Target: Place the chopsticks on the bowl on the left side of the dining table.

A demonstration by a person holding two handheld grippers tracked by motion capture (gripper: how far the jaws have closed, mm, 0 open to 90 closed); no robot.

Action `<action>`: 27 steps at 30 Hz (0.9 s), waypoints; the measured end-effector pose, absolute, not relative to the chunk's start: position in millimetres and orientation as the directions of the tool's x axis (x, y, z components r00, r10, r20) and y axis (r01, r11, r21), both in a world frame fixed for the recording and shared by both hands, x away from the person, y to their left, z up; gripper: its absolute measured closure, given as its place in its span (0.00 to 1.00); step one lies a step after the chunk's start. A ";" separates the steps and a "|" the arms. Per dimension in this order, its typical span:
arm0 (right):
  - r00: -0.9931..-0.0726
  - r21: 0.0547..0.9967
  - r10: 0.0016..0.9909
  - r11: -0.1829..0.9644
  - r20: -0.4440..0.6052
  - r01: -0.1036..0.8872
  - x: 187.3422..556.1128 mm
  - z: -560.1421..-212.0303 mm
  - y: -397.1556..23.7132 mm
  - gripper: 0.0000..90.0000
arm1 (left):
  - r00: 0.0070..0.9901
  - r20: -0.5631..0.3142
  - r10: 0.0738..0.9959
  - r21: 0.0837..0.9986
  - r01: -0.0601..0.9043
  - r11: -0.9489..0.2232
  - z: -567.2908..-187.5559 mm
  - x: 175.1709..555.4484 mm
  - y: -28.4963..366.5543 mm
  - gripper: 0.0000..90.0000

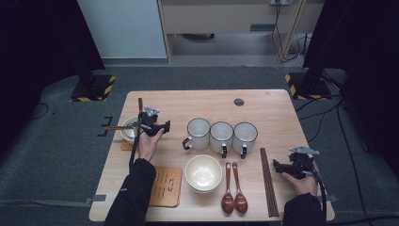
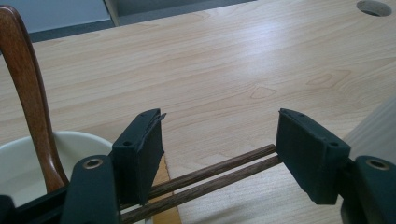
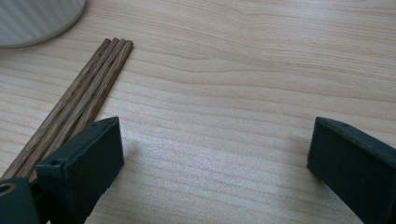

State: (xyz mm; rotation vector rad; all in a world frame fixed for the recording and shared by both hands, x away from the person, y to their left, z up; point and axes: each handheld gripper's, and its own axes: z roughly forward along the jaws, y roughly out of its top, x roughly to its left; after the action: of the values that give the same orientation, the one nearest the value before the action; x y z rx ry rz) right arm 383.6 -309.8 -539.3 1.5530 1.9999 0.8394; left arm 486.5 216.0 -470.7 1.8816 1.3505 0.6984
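My left gripper (image 1: 157,126) hovers just right of a cream bowl (image 1: 127,129) near the table's left edge. Its jaws stand open (image 2: 219,135). A pair of dark chopsticks (image 2: 219,170) runs across the gap below the pads, from behind the left jaw to the right jaw; the pads do not press on it. A brown wooden spoon (image 2: 28,93) stands in that bowl (image 2: 18,168). My right gripper (image 1: 281,165) rests at the table's right front, open (image 3: 215,144), with bare wood between its jaws. A bundle of chopsticks (image 3: 79,98) lies just left of it.
Three white mugs (image 1: 221,136) stand in a row mid-table. In front of them sit stacked cream bowls (image 1: 203,173), two wooden spoons (image 1: 234,190) and the chopstick bundle (image 1: 268,181). A brown card (image 1: 165,186) lies front left. A cable hole (image 1: 239,101) is at the back.
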 end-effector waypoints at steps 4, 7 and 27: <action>-0.249 0.712 0.968 0.172 0.004 0.681 383.6 -539.3 -309.8 0.04 | 0.311 0.023 0.950 0.799 0.565 -0.205 -469.8 485.4 215.6 0.35; -0.249 0.712 0.968 0.172 0.004 0.681 383.6 -539.3 -309.8 0.04 | 0.315 0.023 0.949 0.798 0.565 -0.207 -470.7 486.0 214.2 0.35; -0.247 0.711 0.969 0.171 0.005 0.682 383.5 -539.3 -309.5 0.04 | 0.277 -0.019 0.961 0.831 0.539 -0.139 -451.7 430.2 260.6 0.43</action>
State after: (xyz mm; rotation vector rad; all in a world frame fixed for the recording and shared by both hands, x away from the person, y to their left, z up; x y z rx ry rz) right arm 383.5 -309.5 -539.3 1.5554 1.9980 0.8389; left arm 430.2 260.6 -451.7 1.7925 1.3626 0.7055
